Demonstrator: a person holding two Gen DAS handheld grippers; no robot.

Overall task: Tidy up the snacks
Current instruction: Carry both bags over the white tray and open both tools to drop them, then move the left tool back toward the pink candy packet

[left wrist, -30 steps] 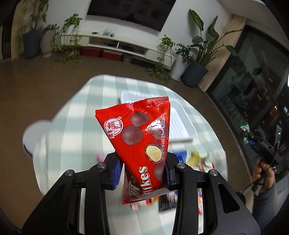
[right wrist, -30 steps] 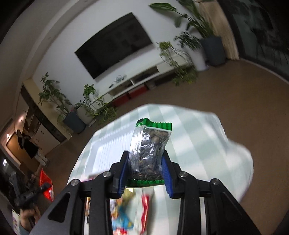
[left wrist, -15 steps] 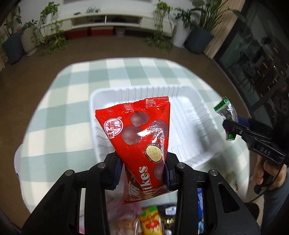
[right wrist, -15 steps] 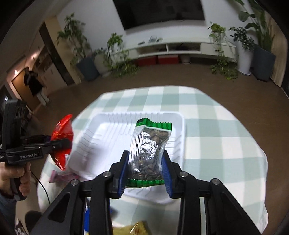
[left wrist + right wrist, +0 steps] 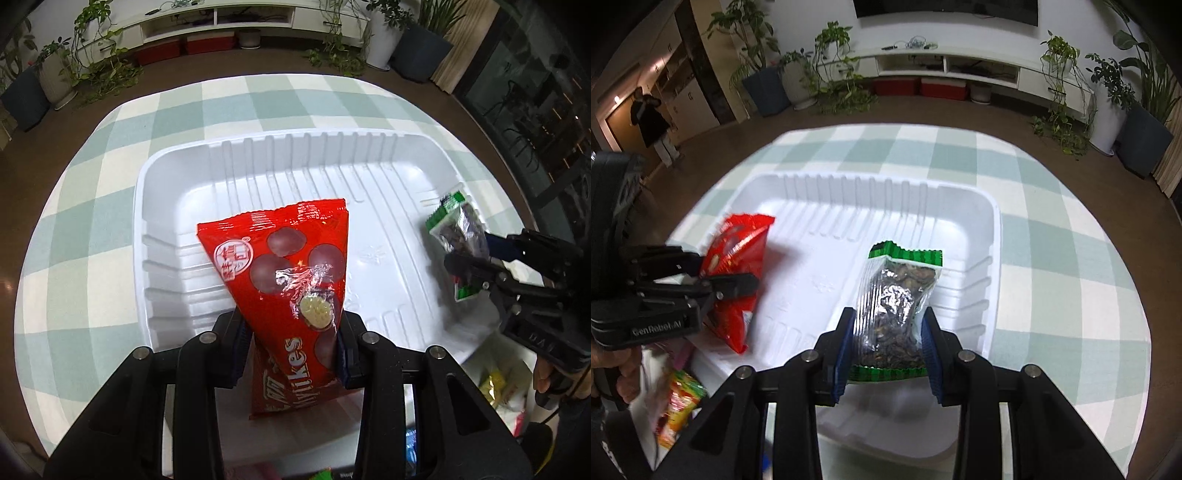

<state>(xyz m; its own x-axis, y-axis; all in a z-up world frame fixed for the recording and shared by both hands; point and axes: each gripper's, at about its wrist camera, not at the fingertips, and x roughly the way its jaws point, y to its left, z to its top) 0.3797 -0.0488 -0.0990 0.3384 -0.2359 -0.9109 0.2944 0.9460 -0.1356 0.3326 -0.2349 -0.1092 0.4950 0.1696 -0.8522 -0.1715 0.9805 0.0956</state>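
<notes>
Both grippers lowered over white tray (image 5: 173, 192) | left gripper (image 5: 291, 354) clamps red bag (image 5: 291, 273) | right gripper (image 5: 886, 350) clamps green-edged packet (image 5: 897, 306)

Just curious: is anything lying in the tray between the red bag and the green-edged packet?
No. In the right wrist view, only bare white tray floor shows between the red snack bag and the green-edged packet.
</notes>
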